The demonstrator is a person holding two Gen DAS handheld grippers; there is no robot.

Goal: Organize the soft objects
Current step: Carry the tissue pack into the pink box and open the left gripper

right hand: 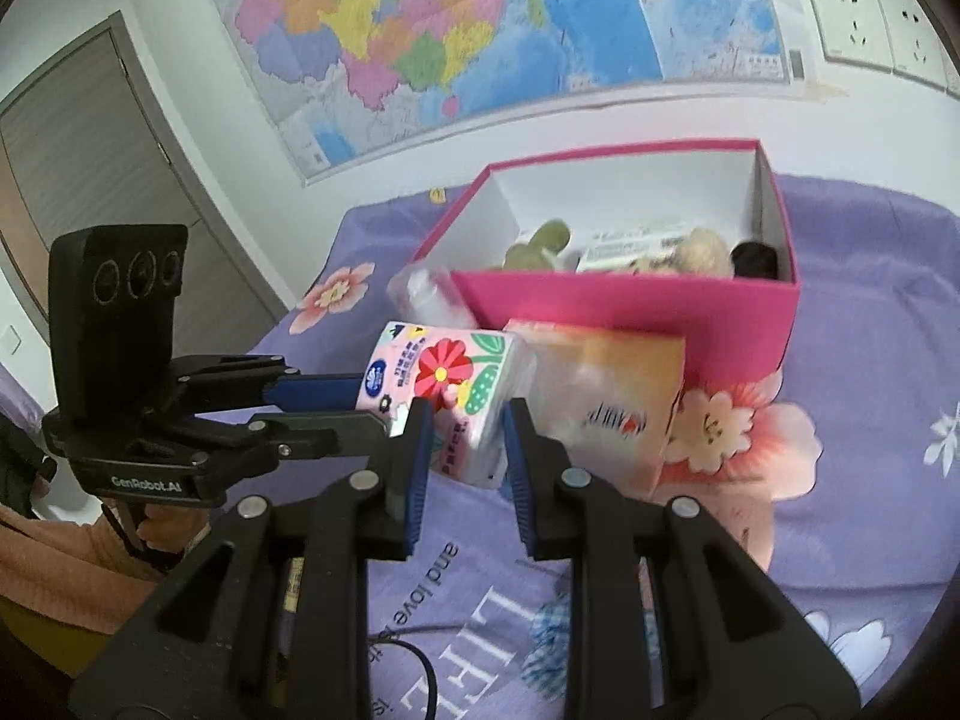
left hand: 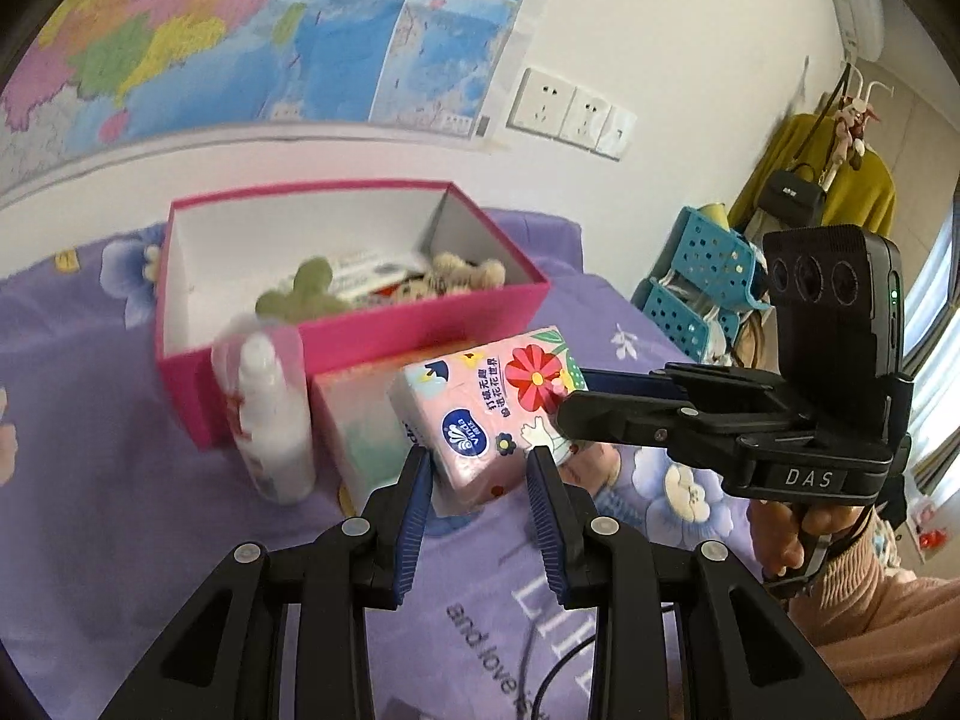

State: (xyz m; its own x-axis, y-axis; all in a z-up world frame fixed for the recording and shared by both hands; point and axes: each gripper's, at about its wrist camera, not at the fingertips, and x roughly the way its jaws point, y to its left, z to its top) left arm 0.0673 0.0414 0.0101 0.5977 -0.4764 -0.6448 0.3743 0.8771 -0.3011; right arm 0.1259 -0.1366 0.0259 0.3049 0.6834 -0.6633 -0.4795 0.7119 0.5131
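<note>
A pink floral tissue pack (left hand: 492,414) (right hand: 456,396) is held above the purple bedspread, in front of an open pink box (left hand: 354,330) (right hand: 630,306). My left gripper (left hand: 480,462) and my right gripper (right hand: 465,420) each have their blue pads against the sides of the pack, from opposite ends. The right gripper shows in the left wrist view (left hand: 576,405), the left gripper in the right wrist view (right hand: 360,405). Inside the box lie a green plush toy (left hand: 303,294) (right hand: 537,243), a beige plush toy (left hand: 462,273) (right hand: 696,252) and a white packet (right hand: 636,243).
An orange-and-white tissue pack (left hand: 360,420) (right hand: 606,402) leans against the box front. A white bottle with a clear cap (left hand: 267,414) (right hand: 426,294) stands beside the box. A blue plastic rack (left hand: 702,288) stands past the bed edge at right. A black cable (right hand: 420,666) lies on the bedspread.
</note>
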